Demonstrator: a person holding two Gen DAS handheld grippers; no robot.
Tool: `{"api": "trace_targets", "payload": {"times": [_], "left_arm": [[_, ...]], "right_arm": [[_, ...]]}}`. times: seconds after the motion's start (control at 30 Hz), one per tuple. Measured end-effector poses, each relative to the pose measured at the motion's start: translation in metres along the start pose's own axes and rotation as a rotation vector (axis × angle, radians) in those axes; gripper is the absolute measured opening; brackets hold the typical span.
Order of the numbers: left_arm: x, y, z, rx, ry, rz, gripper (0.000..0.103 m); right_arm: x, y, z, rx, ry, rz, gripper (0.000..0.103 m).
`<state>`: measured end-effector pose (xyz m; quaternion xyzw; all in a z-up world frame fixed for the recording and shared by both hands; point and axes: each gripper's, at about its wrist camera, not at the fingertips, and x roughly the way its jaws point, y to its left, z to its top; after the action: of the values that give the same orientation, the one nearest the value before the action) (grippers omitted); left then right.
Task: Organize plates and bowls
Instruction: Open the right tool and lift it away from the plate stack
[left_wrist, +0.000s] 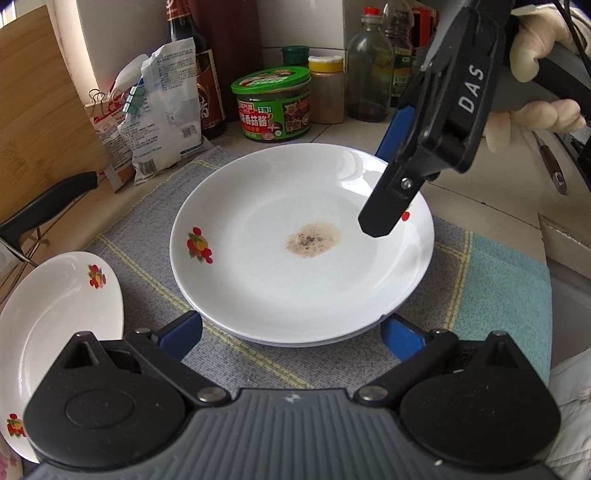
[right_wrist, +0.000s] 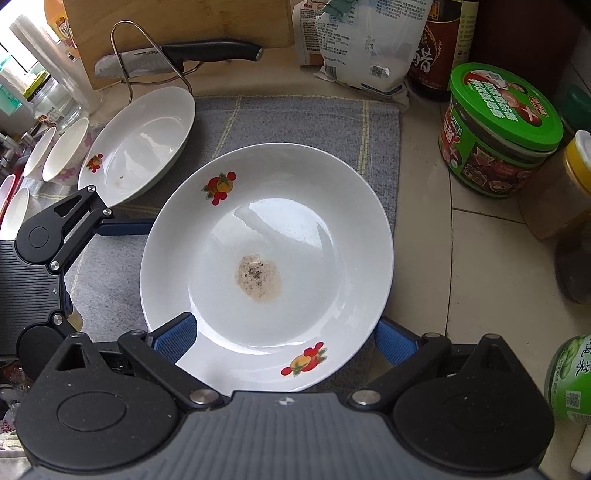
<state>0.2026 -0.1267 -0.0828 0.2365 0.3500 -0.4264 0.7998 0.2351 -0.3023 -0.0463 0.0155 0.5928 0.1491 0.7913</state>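
Note:
A white plate (left_wrist: 258, 236) with fruit decals and a brown stain in its middle lies on a second plate, on a grey cloth (left_wrist: 147, 218). My left gripper (left_wrist: 291, 334) is open, its blue fingers either side of the stack's near rim. My right gripper (left_wrist: 381, 184) comes in from the upper right, one black finger over the far-right rim. In the right wrist view that gripper (right_wrist: 282, 338) is open around the same plate (right_wrist: 295, 236); one of the left gripper's blue fingers (right_wrist: 125, 227) reaches the plate's left rim. Another decorated plate (right_wrist: 147, 136) lies to the left, beside several small bowls (right_wrist: 68, 155).
A green-lidded jar (left_wrist: 271, 105), a yellow-capped jar (left_wrist: 327, 92) and bottles (left_wrist: 369, 74) stand behind the cloth. Bags (left_wrist: 162, 110) and a wooden board (left_wrist: 33, 103) stand at the back left. A knife (right_wrist: 177, 55) rests on a wire stand. A gloved hand (left_wrist: 535, 48) holds the right gripper.

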Motion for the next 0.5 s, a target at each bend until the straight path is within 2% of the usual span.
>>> {"api": "trace_targets", "payload": {"times": [0.1, 0.27, 0.5], "left_arm": [[-0.004, 0.000, -0.002, -0.009, -0.011, 0.001, 0.102], [-0.016, 0.001, -0.009, -0.059, -0.047, 0.026, 0.102], [-0.044, 0.005, -0.021, -0.182, -0.130, 0.109, 0.102]], "right_arm": [[-0.003, 0.003, -0.002, -0.013, -0.024, -0.021, 0.103], [-0.009, 0.015, -0.011, -0.090, -0.131, -0.118, 0.103], [-0.009, 0.021, -0.024, -0.054, -0.212, -0.128, 0.103]]}}
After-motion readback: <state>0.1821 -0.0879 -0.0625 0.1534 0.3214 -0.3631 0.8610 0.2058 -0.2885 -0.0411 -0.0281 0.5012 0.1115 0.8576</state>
